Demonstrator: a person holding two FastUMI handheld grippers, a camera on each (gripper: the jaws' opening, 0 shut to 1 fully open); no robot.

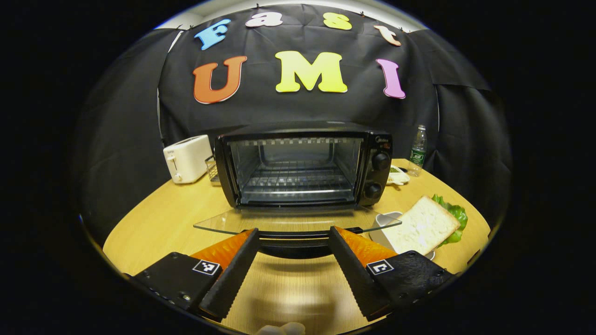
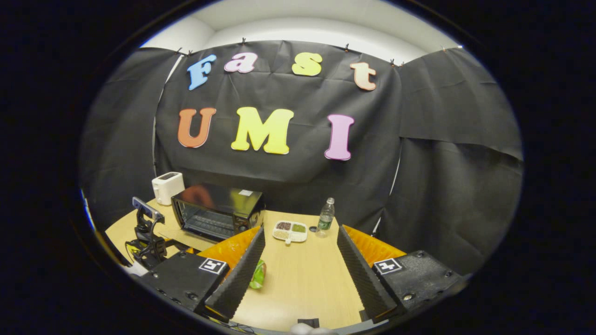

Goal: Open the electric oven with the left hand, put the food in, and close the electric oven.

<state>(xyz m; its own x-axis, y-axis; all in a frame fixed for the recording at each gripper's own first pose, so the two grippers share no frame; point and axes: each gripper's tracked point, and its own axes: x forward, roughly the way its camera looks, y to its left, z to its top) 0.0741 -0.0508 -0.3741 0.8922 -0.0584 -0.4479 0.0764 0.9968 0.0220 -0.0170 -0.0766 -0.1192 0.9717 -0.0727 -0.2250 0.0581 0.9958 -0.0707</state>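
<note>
Glass lay flat just ahead of the spread left gripper [image 1: 294, 238]: the oven door [image 1: 298, 220], dropped open, its handle between the fingertips. Behind it gaped the electric oven [image 1: 302, 167]. The sandwich [image 1: 426, 225] sat right of the door's edge. The right gripper [image 2: 300, 242] hung open above bare table [image 2: 302, 279].

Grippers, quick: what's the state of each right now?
Left tool: open, straddling the handle of the lowered oven door, not clamped.
Right tool: open, holding nothing.

Black oven [image 1: 302, 170] open, door flat; bread slice [image 1: 426, 225] to its right.
</note>
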